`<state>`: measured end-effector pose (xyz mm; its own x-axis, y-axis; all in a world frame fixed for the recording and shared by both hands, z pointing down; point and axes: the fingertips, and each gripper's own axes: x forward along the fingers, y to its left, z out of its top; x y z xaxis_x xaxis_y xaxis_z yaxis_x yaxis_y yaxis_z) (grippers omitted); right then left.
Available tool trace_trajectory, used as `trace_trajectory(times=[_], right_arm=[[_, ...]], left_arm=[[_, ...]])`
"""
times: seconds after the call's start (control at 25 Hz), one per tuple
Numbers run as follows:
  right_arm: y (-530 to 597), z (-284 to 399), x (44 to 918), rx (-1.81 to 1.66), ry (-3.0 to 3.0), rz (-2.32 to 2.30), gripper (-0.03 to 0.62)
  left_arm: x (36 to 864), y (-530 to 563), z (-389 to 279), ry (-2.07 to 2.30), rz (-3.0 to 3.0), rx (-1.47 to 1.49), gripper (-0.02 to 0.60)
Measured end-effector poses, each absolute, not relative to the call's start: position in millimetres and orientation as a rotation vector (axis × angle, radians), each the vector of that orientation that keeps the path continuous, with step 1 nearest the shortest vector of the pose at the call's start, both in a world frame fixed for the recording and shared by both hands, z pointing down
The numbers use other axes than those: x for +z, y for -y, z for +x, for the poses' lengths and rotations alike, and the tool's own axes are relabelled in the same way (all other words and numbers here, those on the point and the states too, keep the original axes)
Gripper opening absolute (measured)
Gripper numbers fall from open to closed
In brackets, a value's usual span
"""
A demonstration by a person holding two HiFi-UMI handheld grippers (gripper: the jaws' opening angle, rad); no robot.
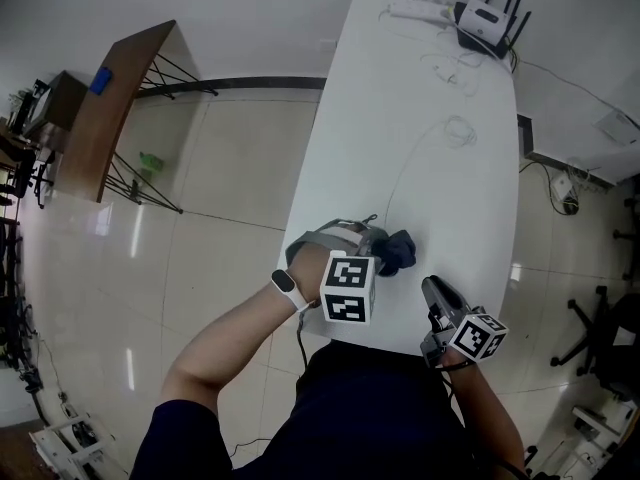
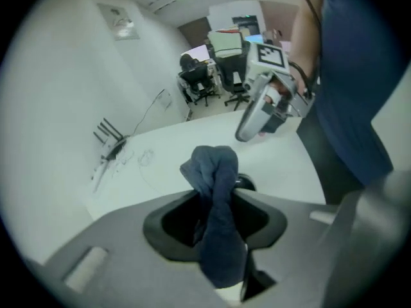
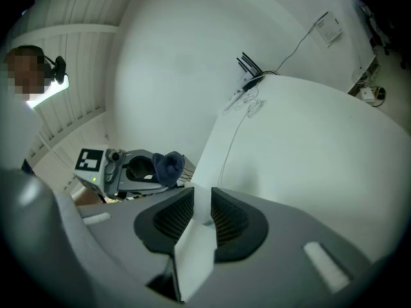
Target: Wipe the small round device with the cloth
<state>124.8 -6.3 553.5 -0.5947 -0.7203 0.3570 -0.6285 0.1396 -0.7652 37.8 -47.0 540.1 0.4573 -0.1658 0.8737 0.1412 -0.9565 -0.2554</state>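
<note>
left gripper (image 2: 218, 204) clamped on limp, soft cloth (image 2: 212, 162) | right gripper (image 3: 202, 213) pinching white device (image 3: 192, 258) edge-on | I'd guess light, slippery

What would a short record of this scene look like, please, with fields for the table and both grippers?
surface: white table
far end: router with antennas, power strip, thin cable
left gripper: shut on dark blue cloth, bunched and sticking out past the jaws
right gripper: jaws shut on a white object; what it is cannot be told
contact: cloth and right gripper are apart
</note>
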Motion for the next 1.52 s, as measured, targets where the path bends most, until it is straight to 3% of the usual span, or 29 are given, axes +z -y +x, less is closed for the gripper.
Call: trace_trajectory(times=[0.36, 0.64, 0.92, 1.2, 1.52], right_arm=[[4.7, 147.1, 566.1, -1.517, -2.169, -1.429, 0.084], [7.5, 153.9, 573.4, -1.538, -2.123, -1.449, 0.083], [9.1, 154.8, 574.8, -1.55, -2.125, -1.448, 0.081], [5.1, 156.1, 573.9, -1.541, -2.148, -1.432, 0.08], [-1.7, 147.5, 568.4, -1.515, -2.184, -1.412, 0.078]], left_arm=[[569.0, 75.8, 36.3, 0.131, -3.047, -1.658, 0.144], [629.8, 81.1, 18.6, 0.313, -2.623, -1.889, 0.146], [654.8, 76.7, 17.7, 0.412, -2.472, -1.936, 0.144], [632.3, 88.4, 10.0, 0.13, -2.697, -1.871, 0.146], [535.4, 68.6, 12.0, -0.175, -2.621, -1.575, 0.146]])
